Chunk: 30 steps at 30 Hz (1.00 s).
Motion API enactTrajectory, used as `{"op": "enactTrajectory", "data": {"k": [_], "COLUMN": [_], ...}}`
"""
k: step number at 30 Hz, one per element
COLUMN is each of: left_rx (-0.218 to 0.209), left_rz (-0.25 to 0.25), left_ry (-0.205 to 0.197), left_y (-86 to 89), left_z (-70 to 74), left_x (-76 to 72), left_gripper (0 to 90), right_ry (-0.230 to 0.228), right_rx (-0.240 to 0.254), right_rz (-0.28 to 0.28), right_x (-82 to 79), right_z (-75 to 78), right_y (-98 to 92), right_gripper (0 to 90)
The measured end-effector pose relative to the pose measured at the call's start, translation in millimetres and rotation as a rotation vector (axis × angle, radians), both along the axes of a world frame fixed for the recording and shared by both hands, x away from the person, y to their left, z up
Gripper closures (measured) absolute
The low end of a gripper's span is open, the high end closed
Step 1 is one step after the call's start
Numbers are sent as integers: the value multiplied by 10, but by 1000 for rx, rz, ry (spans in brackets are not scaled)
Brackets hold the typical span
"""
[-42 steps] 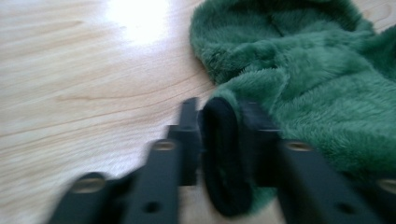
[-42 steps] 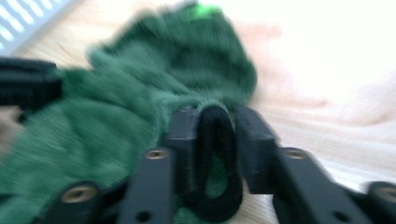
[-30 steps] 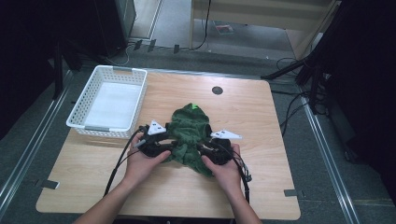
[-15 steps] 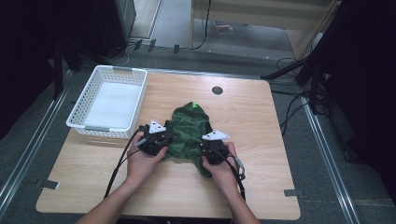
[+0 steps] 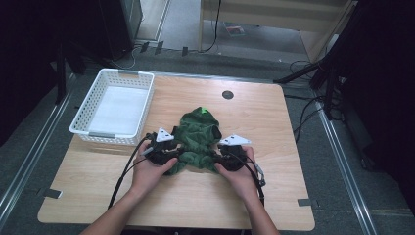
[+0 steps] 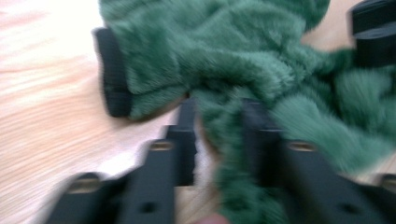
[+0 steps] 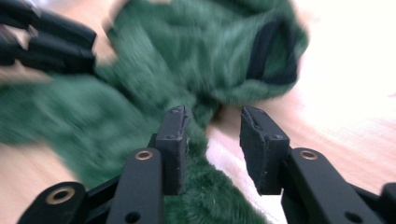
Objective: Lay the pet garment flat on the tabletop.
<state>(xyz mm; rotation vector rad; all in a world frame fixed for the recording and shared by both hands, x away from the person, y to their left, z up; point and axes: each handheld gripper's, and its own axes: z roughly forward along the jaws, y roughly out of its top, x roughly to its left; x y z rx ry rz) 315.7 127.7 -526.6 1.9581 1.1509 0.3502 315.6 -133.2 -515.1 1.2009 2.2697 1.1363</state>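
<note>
beside the green garment stands a white basket, well clear.

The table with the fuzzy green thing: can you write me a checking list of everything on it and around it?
Surface: wooden table, round hole near far edge.
Job's things: green fleece garment, crumpled, between the tongs.
Clutter: white basket, far left.
Grippers: left tongs and right tongs have just been opening; jaws apart, fleece between them.
Cables: black cables trail from both tongs.
Surroundings: grey floor, floor cables, dark stands.
</note>
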Motion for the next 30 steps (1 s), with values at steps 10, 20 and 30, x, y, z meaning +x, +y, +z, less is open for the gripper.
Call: {"op": "enactTrajectory", "data": {"k": [10,20,30], "left_rx": [-20,90,-81], "left_rz": [-35,-59,-47], "left_ry": [6,28,139], "left_y": [221,210,747], "left_z": [-92,-176,-12], "left_x": [-447,-445,-328], "left_gripper": [449,835,846], "right_ry": [48,24,-24], "right_rx": [46,-99,-71], "right_rz": [-35,-50,-106], "right_x": [-480,-451,-450], "right_z": [-111,-241,48], "right_y": [-400,-320,-556], "right_gripper": [512,868,883]}}
